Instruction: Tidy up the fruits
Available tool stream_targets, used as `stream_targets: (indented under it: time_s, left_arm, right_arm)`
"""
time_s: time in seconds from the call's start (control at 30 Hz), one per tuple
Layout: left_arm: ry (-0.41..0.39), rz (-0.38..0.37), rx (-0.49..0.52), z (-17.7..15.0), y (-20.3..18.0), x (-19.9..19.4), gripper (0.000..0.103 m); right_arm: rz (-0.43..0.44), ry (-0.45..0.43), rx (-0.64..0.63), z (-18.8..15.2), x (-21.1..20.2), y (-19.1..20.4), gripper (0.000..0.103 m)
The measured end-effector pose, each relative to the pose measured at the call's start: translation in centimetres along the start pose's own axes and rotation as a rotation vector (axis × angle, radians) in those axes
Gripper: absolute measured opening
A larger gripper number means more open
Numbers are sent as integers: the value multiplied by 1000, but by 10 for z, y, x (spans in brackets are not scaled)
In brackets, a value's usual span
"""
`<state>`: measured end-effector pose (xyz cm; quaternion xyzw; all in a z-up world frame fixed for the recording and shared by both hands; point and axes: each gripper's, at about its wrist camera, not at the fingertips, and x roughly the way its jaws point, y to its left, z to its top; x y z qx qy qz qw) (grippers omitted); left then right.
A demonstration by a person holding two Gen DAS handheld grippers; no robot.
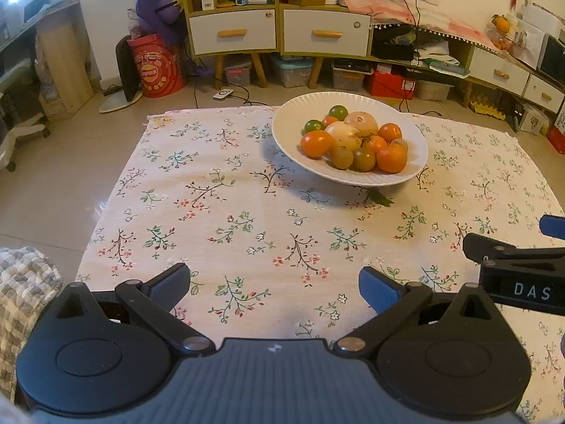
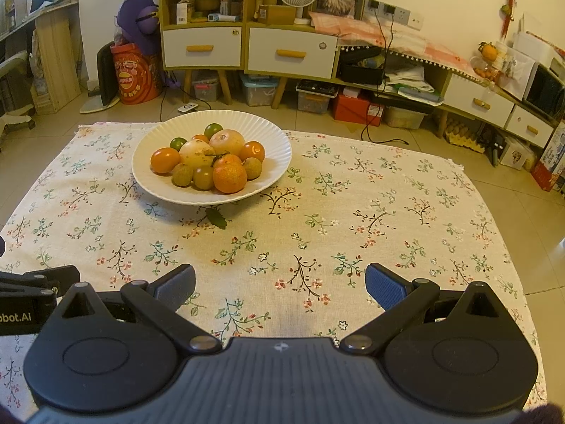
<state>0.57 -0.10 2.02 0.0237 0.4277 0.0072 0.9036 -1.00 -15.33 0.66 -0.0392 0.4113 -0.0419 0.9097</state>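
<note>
A white ribbed bowl (image 1: 416,148) (image 2: 279,148) stands on the flowered cloth, piled with several fruits: oranges (image 1: 391,157) (image 2: 229,177), two pale large round fruits (image 1: 361,123) (image 2: 227,141), green limes (image 1: 338,112) (image 2: 213,129) and brownish small fruits (image 1: 342,157) (image 2: 182,174). My left gripper (image 1: 274,288) hovers open over bare cloth, well short of the bowl, which sits ahead to its right. My right gripper (image 2: 280,284) is also open and empty, with the bowl ahead to its left. A green leaf (image 1: 381,199) (image 2: 216,217) lies under the bowl's near edge.
The flowered cloth (image 1: 226,212) (image 2: 353,212) covers a low table with tiled floor around it. Cabinets with drawers (image 1: 279,31) (image 2: 247,49), storage boxes and cables line the far wall. A knitted fabric (image 1: 24,289) shows at lower left.
</note>
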Motion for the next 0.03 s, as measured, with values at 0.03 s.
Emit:
stream_targets:
  time_s: [0.03]
  left_arm:
    - [0, -1, 0, 0, 0, 1, 85]
  right_arm:
    - [1, 0, 0, 0, 1, 0, 103]
